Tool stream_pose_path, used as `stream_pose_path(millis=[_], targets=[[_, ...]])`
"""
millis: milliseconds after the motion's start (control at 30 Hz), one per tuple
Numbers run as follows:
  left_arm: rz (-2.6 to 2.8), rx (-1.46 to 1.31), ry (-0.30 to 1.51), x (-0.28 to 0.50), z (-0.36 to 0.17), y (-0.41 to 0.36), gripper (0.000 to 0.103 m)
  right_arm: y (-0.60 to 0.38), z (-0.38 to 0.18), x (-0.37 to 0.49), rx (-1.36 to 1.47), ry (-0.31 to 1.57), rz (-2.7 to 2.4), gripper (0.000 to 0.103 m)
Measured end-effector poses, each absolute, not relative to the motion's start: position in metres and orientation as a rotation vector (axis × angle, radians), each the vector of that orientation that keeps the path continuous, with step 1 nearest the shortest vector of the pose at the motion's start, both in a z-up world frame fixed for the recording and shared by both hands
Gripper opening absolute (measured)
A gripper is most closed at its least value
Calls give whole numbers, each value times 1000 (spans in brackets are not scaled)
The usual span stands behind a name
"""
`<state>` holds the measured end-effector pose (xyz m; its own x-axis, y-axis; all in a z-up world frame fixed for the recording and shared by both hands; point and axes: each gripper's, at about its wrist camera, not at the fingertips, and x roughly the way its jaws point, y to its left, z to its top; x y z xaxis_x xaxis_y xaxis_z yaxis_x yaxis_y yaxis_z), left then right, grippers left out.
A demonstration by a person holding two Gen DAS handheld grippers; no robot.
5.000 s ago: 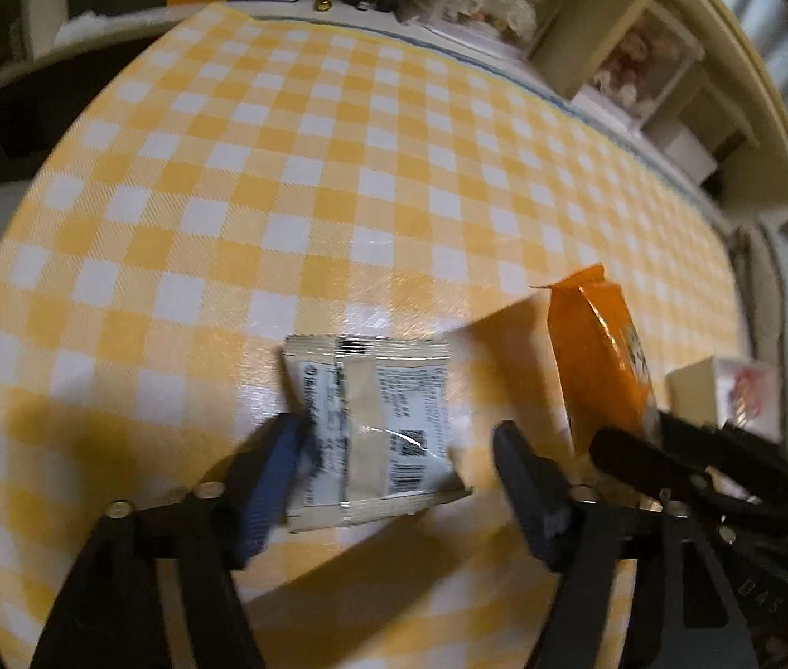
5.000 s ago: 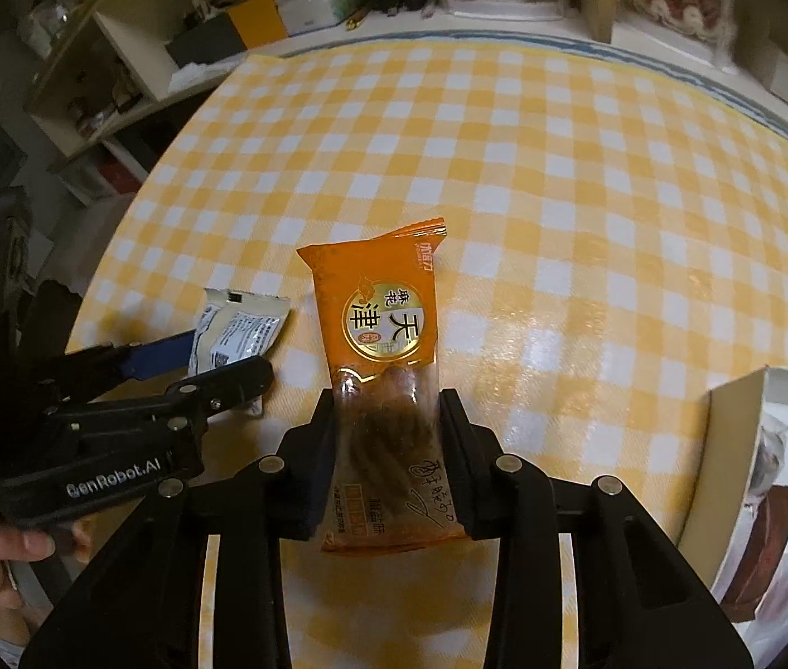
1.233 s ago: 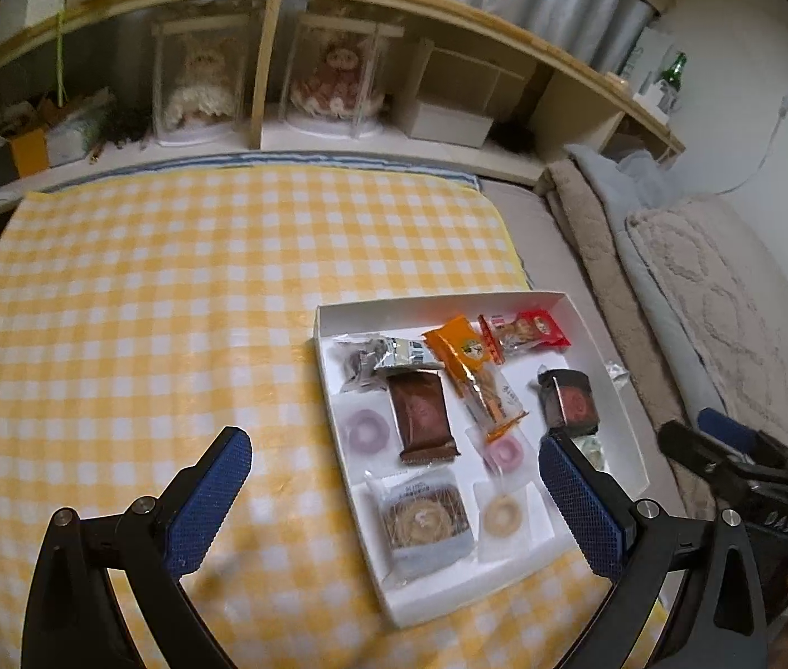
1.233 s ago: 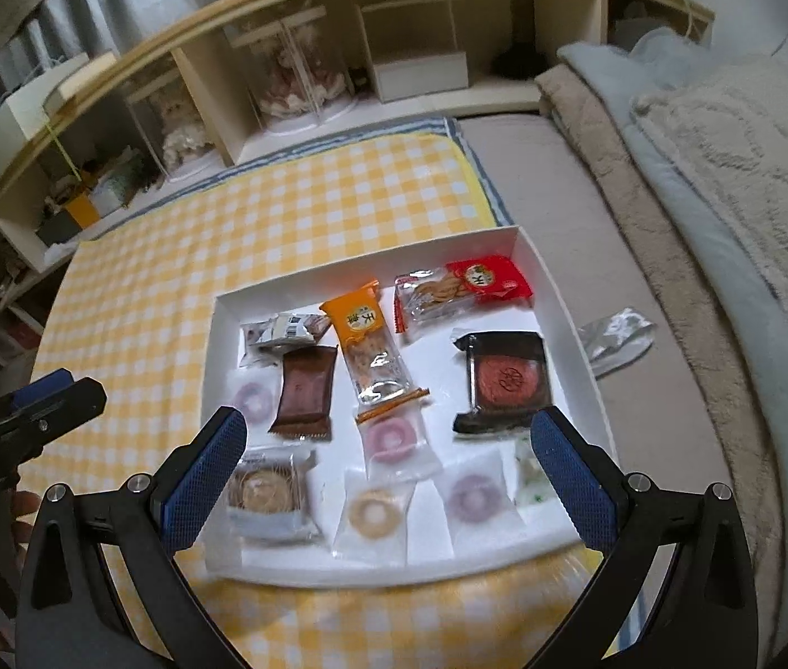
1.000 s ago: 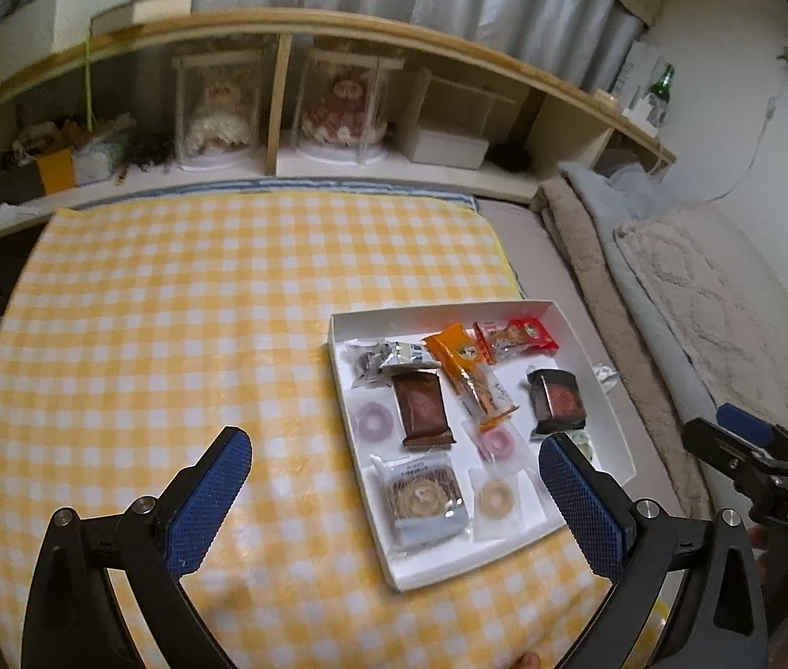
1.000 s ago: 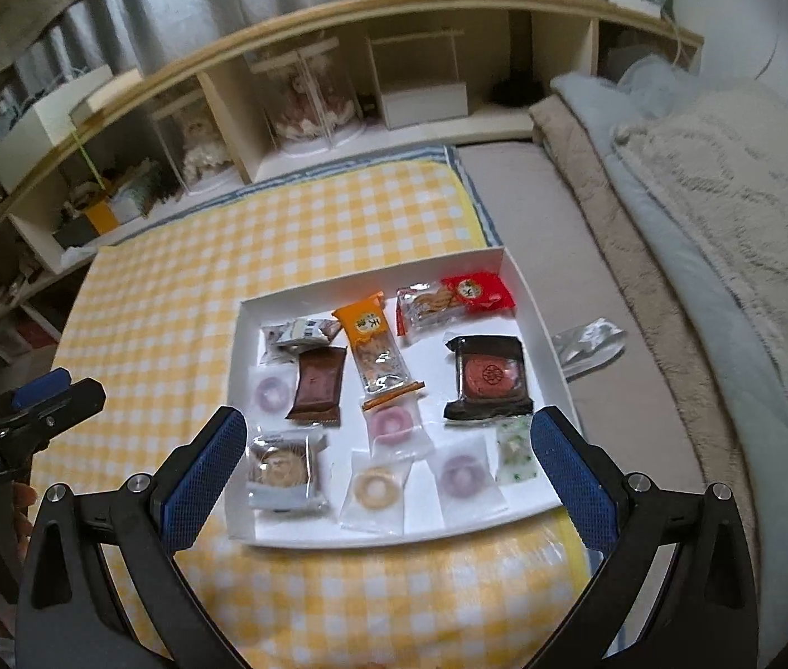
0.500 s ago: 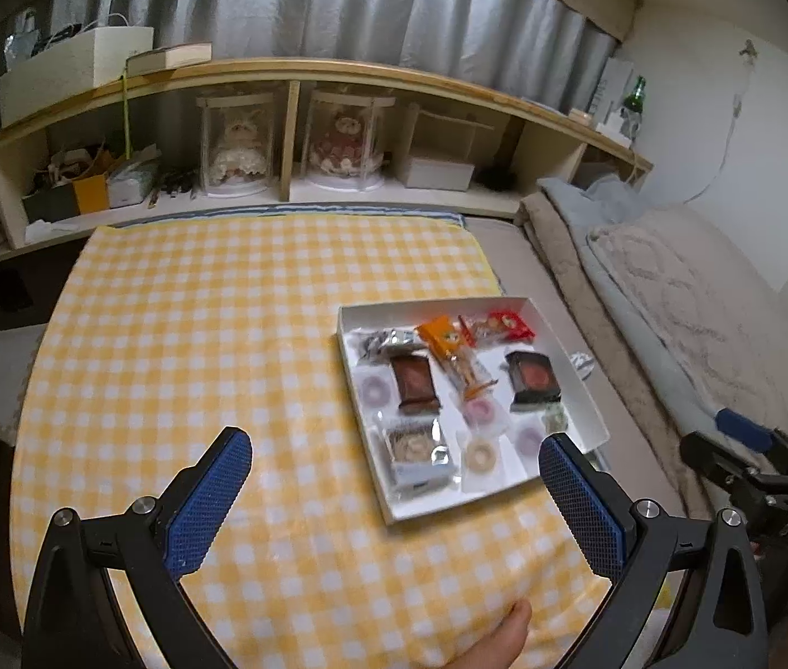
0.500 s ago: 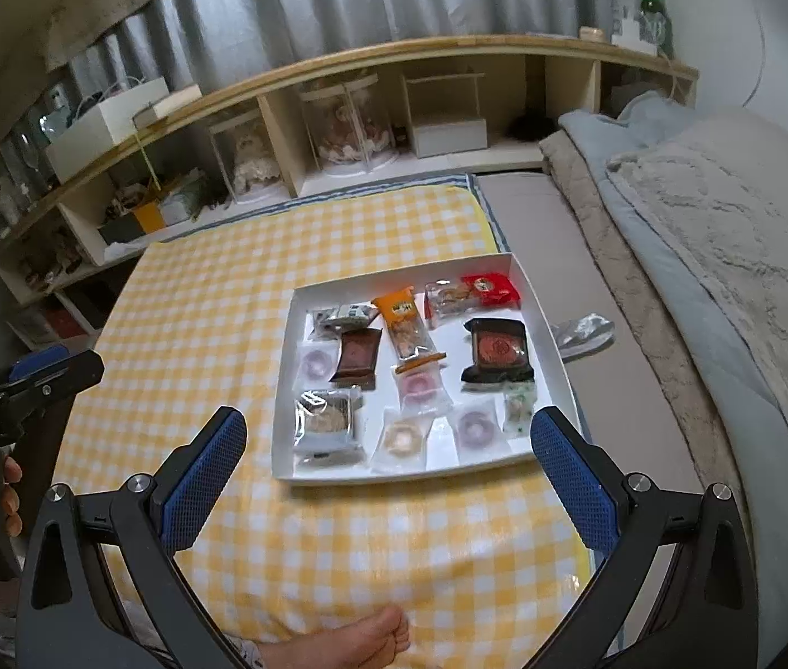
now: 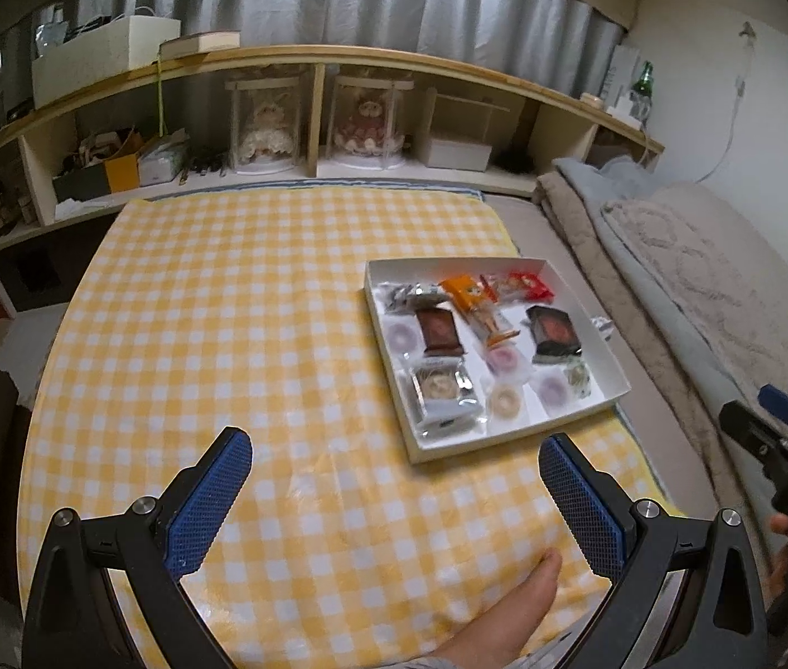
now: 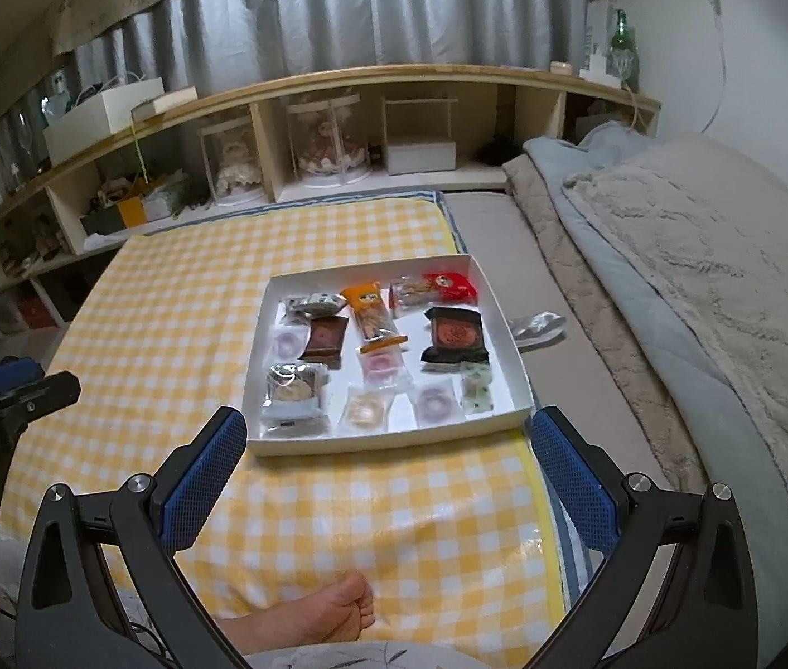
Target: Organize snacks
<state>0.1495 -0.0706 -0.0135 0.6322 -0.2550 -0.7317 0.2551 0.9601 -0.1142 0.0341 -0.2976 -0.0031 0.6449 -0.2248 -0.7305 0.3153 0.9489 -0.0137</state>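
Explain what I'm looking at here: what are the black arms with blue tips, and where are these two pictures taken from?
There is no robot. A person holds a hand-held gripper in each hand, and a fisheye camera on each looks forward along its two blue-padded fingers. One picture is from the left hand-held gripper, the other from the right hand-held gripper. Both are open and hold nothing. Below lies a yellow checked cloth with a white box holding wrapped snacks, such as an orange packet. A silver wrapper lies outside the box. The person's foot shows at the bottom.

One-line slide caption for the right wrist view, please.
Open right gripper above a white tray of wrapped snacks on a yellow checked cloth.
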Motion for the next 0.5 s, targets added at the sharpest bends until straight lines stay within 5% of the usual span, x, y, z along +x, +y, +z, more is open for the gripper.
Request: stream_pose_path(millis=[500], targets=[[-272, 58, 743, 110, -55, -57, 103, -280, -27, 10, 65, 789, -347, 103]])
